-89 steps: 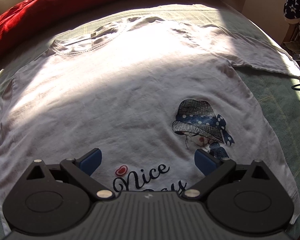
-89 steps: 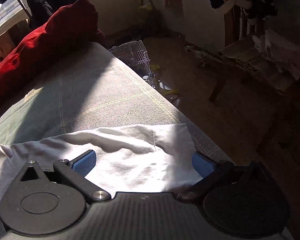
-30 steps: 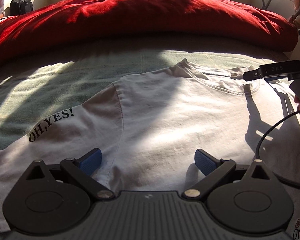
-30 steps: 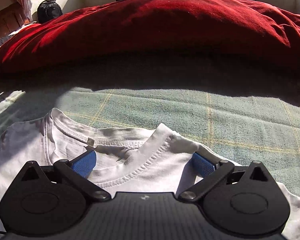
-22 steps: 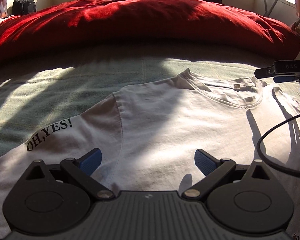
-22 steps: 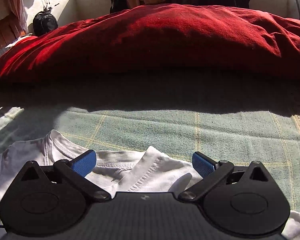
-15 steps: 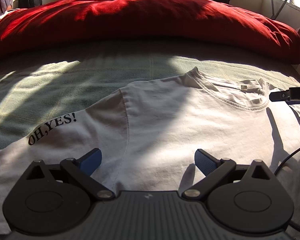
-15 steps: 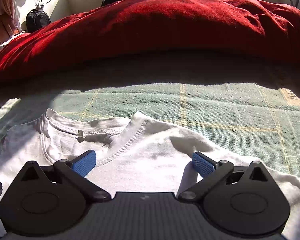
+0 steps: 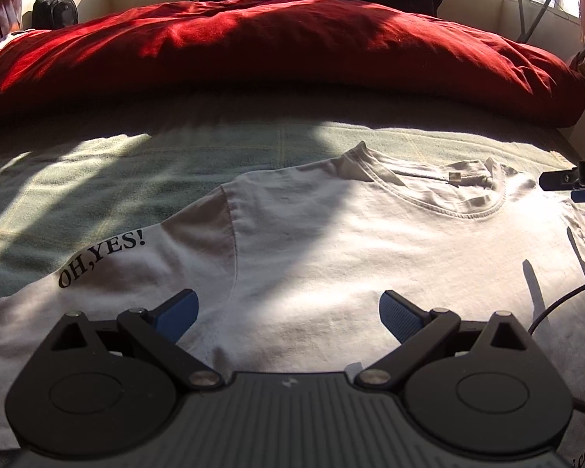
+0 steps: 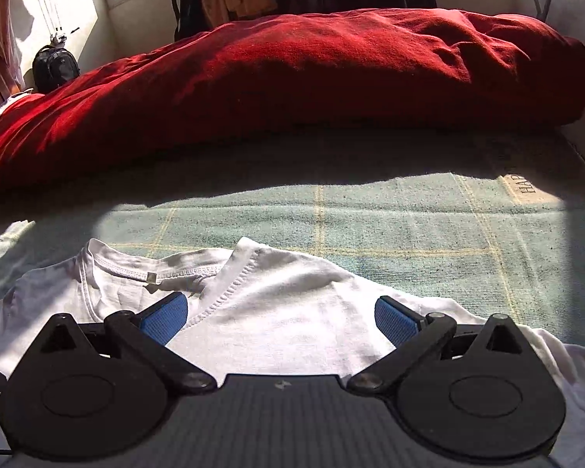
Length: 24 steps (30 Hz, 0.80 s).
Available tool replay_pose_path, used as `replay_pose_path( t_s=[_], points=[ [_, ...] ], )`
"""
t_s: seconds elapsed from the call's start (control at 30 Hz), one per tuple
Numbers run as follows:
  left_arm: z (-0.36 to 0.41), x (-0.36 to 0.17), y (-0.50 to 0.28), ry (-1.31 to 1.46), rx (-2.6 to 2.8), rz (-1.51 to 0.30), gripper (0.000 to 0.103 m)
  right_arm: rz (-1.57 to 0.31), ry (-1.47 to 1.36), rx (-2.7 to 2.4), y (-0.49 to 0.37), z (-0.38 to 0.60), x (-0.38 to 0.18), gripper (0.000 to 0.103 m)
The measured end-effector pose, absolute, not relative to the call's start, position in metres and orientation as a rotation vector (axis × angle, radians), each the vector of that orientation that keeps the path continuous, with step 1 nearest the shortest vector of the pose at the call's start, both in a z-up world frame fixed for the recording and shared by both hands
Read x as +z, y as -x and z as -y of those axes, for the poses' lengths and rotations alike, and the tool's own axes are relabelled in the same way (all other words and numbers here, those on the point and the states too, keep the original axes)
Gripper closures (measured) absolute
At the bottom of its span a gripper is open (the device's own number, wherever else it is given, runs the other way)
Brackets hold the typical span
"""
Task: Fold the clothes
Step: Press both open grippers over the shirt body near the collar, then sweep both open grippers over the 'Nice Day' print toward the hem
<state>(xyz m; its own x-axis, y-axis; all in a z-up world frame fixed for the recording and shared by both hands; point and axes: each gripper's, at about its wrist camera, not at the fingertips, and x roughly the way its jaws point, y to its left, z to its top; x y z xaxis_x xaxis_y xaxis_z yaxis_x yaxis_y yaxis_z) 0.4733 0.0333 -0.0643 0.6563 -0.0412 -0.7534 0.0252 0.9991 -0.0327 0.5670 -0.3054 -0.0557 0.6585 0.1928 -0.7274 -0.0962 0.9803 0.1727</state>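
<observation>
Bed (image 9: 97, 179) under pale green checked cover; white T-shirt (image 9: 331, 257) spread flat on it; red duvet (image 9: 277, 50) bunched along far edge, perhaps over pillows.

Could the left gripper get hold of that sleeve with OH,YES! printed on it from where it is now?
Probably yes. The left gripper is open just above the white T-shirt, and the printed sleeve lies flat on the green bedspread just ahead and to its left, with nothing on it or between them.
</observation>
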Motion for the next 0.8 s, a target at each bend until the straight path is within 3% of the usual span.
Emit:
replay_pose_path(
  t_s=[0.4,0.8],
  points=[
    [-0.008,-0.069,-0.418,-0.003,-0.169,-0.956,0.004,-0.929,-0.145,0.153,-0.482,0.314,-0.051,0.000],
    [-0.034,-0.059,-0.355,0.002,-0.085,-1.056,0.004,-0.919,-0.135,0.134,-0.445,0.321,-0.031,0.000]
  ],
)
